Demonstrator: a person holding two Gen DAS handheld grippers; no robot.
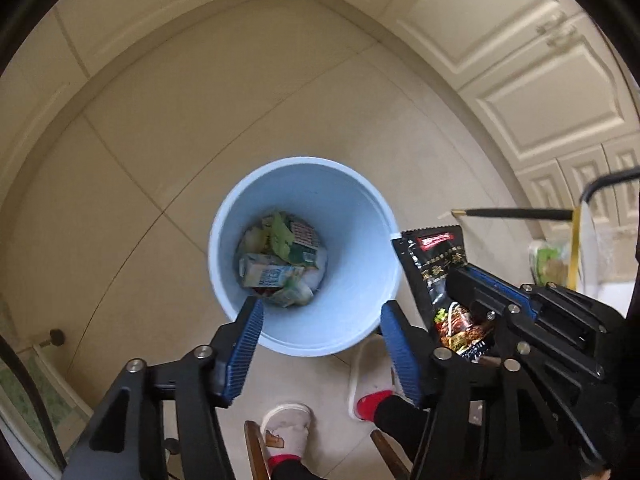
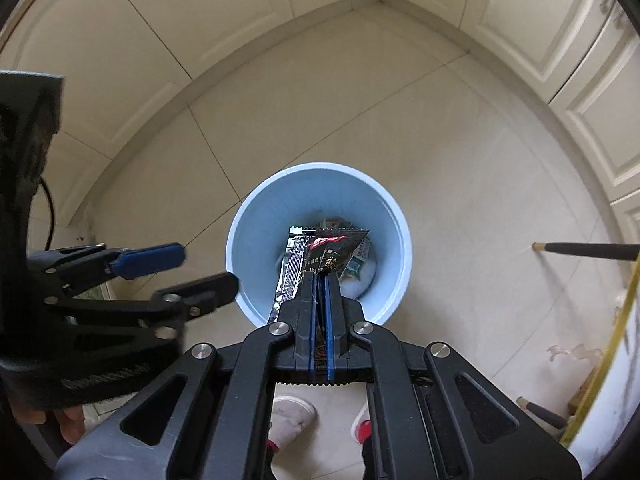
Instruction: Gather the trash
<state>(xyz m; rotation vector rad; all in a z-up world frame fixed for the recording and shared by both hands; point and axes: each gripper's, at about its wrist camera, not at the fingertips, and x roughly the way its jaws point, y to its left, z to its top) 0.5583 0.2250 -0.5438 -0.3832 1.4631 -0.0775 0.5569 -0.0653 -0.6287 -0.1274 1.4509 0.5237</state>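
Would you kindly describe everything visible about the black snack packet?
The black snack packet is a flat, glossy, crinkled foil pouch with a red label, gold characters, a food picture and a silvery inside. The right gripper is shut on its lower part, holding it over the open light-blue bin; it does not appear to touch the bin.

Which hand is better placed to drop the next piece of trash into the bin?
Right. Its gripper is shut on a black wrapper over the blue bin; the left gripper is open and empty.
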